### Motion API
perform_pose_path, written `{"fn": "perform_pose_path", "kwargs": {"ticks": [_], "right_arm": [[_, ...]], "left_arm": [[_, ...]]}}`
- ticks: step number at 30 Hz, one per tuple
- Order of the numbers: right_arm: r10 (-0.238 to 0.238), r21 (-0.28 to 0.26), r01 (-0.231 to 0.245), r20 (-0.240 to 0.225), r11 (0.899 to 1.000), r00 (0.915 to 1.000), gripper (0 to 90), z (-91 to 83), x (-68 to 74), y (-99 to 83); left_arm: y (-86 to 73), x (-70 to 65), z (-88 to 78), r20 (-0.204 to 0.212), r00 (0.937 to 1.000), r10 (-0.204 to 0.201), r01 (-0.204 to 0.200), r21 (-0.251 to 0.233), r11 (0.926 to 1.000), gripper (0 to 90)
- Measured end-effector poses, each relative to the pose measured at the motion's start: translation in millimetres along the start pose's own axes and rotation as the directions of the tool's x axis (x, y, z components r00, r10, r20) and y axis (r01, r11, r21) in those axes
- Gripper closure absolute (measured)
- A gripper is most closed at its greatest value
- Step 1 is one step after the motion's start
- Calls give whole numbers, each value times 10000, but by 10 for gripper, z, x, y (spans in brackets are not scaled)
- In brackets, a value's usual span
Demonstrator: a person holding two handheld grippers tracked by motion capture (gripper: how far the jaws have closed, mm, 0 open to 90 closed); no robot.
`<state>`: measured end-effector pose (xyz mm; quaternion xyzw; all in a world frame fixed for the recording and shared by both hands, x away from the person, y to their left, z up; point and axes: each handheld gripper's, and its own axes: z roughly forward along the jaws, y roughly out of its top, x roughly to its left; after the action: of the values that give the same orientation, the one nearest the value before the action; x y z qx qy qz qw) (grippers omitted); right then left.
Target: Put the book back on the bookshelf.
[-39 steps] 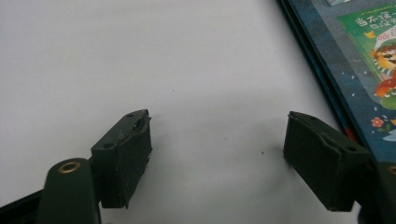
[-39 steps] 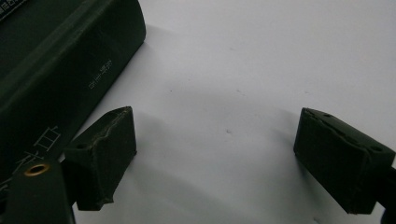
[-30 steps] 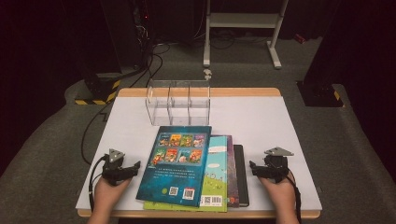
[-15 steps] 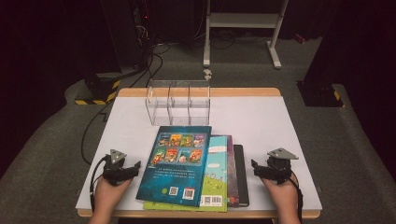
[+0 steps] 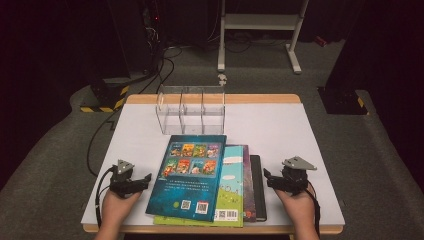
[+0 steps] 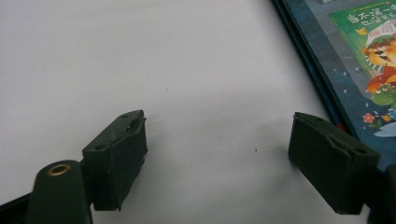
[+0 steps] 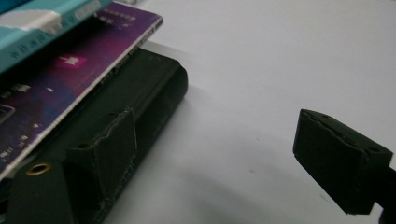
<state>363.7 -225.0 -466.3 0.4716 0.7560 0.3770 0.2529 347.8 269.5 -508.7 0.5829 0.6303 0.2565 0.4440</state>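
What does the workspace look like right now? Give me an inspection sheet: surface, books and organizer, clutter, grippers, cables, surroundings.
Surface: white tabletop with a wooden far edge, bare around the things.
Job's things: stack of books near the front, fanned; blue book on top, black book lowest at the right. Clear acrylic organizer behind it, compartments empty.
Clutter: nothing seen.
Grippers: left gripper open, just left of the stack, jaws have just been opening, nothing between them. Right gripper open, beside the black book.
Cables: gripper cable trails at the left; floor cables beyond the table.
Surroundings: dark room, white stand.
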Motion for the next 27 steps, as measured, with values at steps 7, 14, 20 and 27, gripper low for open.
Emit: {"fn": "perform_pose_path", "kwargs": {"ticks": [7,14,20,27], "right_arm": [[-190,-266,179,-387,9995,9991,132,-10,136,95],[-657,-714,598,-835,9957,9943,141,-67,344,201],[-1142,-998,1021,-1241,9898,9857,141,-70,569,307],[-1490,-1161,1300,-1735,9847,9735,154,-34,764,399]], "left_arm": [[-3,3,-8,56,9999,104,-104,78,9999,186],[-1,11,-11,152,9998,98,-100,108,9999,189],[0,13,-12,156,9998,123,-125,130,9998,188],[0,14,-12,163,9998,117,-119,127,9998,188]]}}
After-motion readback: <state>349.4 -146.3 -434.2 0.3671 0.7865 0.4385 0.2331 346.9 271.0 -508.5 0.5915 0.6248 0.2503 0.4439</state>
